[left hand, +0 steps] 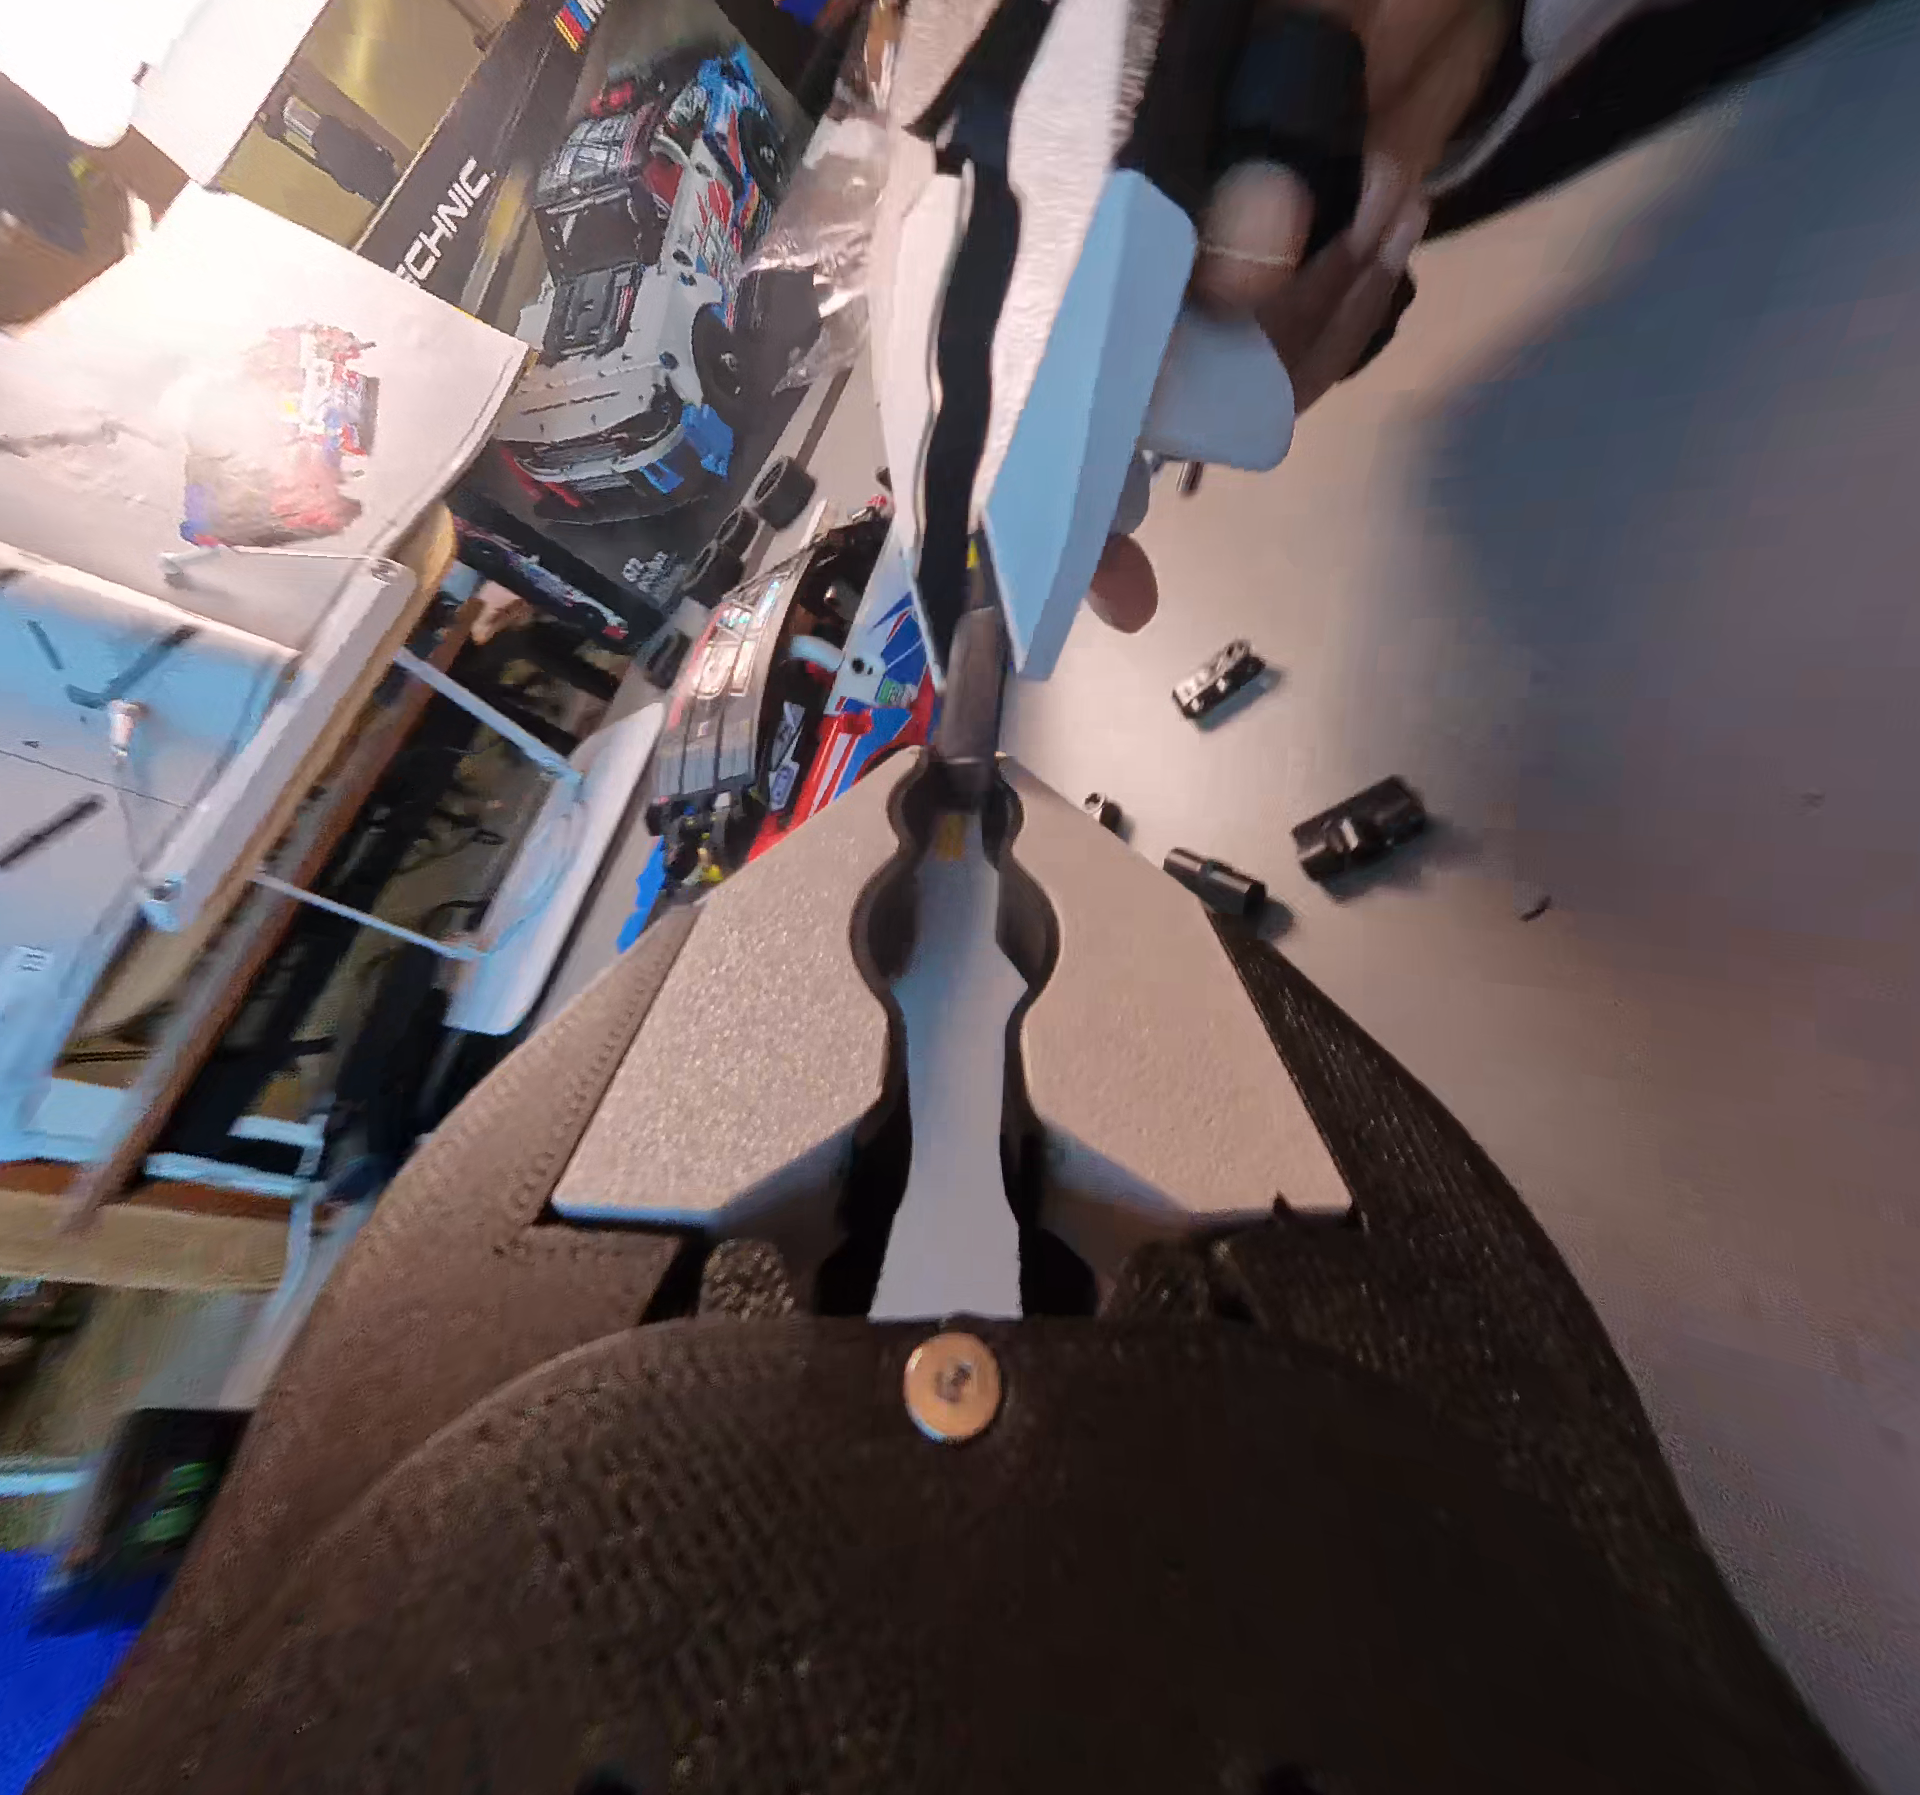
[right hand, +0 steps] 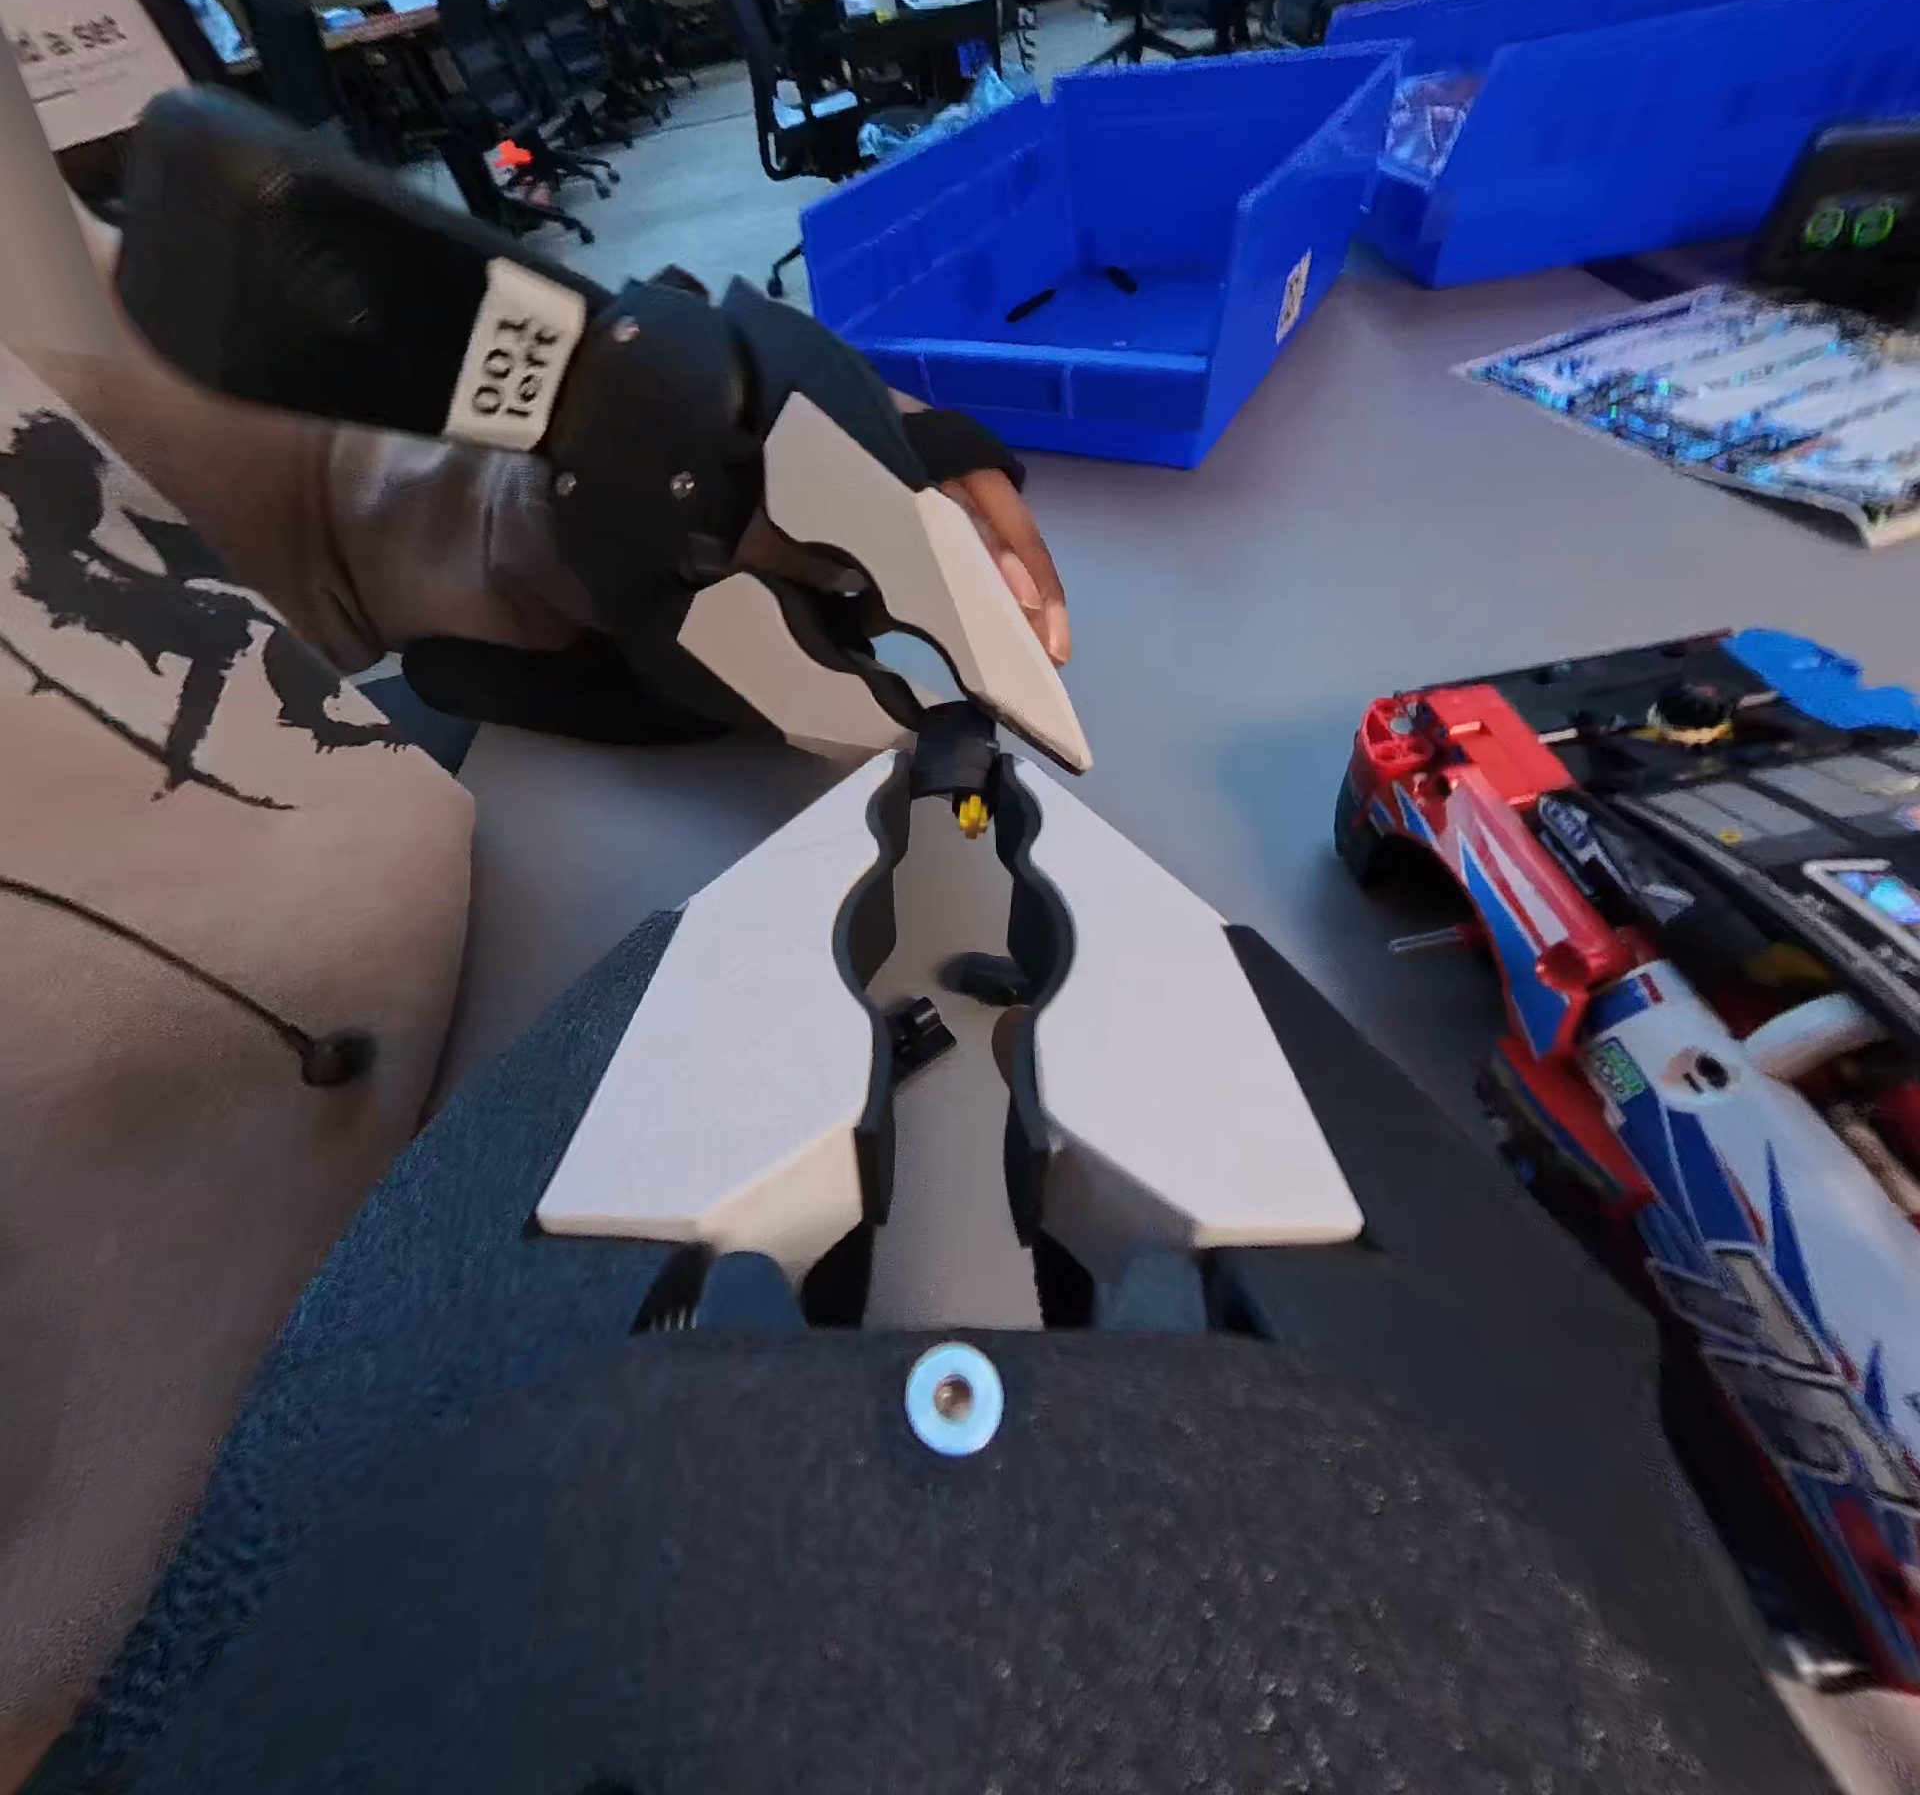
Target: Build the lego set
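A small black Lego piece (right hand: 951, 748) with a yellow pin end (right hand: 971, 813) is held above the grey table between both grippers. My right gripper (right hand: 951, 777) is shut on it from below in the right wrist view. My left gripper (right hand: 982, 732) comes in from the upper left and pinches the same piece from above. In the left wrist view, my left gripper (left hand: 966, 781) is shut on the black piece (left hand: 966, 732), and the right gripper (left hand: 975, 677) meets it tip to tip. The partly built red, white and blue Lego car (right hand: 1662, 924) lies to the right and shows in the left wrist view (left hand: 821, 727).
Several loose black pieces (left hand: 1356, 826) lie on the table (left hand: 1558, 706) near the grippers. The set's box (left hand: 644, 239) and a booklet on a stand (left hand: 260, 426) are behind the car. Blue bins (right hand: 1091, 311) and a sticker sheet (right hand: 1714, 395) sit at the back. A person's clothing (right hand: 156, 914) is at the left. The grippers are tip to tip, or close to it.
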The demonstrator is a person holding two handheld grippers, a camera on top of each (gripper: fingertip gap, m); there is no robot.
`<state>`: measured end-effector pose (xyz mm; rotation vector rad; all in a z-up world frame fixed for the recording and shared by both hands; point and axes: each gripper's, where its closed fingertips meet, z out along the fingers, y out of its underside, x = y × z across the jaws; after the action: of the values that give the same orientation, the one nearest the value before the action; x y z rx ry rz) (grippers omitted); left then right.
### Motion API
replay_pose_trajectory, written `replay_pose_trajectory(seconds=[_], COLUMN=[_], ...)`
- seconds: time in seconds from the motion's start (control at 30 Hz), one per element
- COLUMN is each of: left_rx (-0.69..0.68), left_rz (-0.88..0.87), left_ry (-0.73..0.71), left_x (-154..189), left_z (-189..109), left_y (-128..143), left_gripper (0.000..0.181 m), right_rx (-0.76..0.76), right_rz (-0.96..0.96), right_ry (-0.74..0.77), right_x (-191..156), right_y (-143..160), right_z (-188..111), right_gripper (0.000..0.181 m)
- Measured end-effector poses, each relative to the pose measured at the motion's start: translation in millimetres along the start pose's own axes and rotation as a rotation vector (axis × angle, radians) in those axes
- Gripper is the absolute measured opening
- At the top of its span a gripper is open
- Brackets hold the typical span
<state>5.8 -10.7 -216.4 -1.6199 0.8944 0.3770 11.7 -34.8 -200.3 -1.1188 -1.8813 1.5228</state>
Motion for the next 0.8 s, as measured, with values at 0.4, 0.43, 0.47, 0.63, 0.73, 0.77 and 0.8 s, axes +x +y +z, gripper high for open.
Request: replay_pose_trajectory(seconds=[0.4, 0.43, 0.47, 0.63, 0.73, 0.77, 0.8], left_rx=[0.392, 0.401, 0.405, 0.395, 0.391, 0.382, 0.372], left_rz=[-1.027, -1.061, -1.091, -1.158, -1.193, -1.202, -1.208], left_ry=[0.603, 0.627, 0.641, 0.670, 0.674, 0.676, 0.676], left_x=[0, 0, 0, 0, -2, -2, -1], left_z=[-32, -32, -32, -30, -30, -29, -28], left_y=[-51, -54, -55, -52, -50, -48, -47], left_gripper=[0.022, 0.020, 0.016, 0.011, 0.008, 0.008, 0.008], right_rx=[0.154, 0.156, 0.155, 0.145, 0.124, 0.115, 0.105], right_rz=[-0.413, -0.431, -0.441, -0.460, -0.456, -0.461, -0.466], right_ry=[0.024, 0.024, 0.019, 0.035, 0.061, 0.069, 0.076], right_x=[-20, -21, -23, -23, -19, -17, -16], right_y=[-21, -21, -21, -20, -18, -16, -15], right_z=[-18, -18, -17, -17, -15, -15, -14], right_gripper=[0.014, 0.014, 0.014, 0.013, 0.014, 0.014, 0.015])
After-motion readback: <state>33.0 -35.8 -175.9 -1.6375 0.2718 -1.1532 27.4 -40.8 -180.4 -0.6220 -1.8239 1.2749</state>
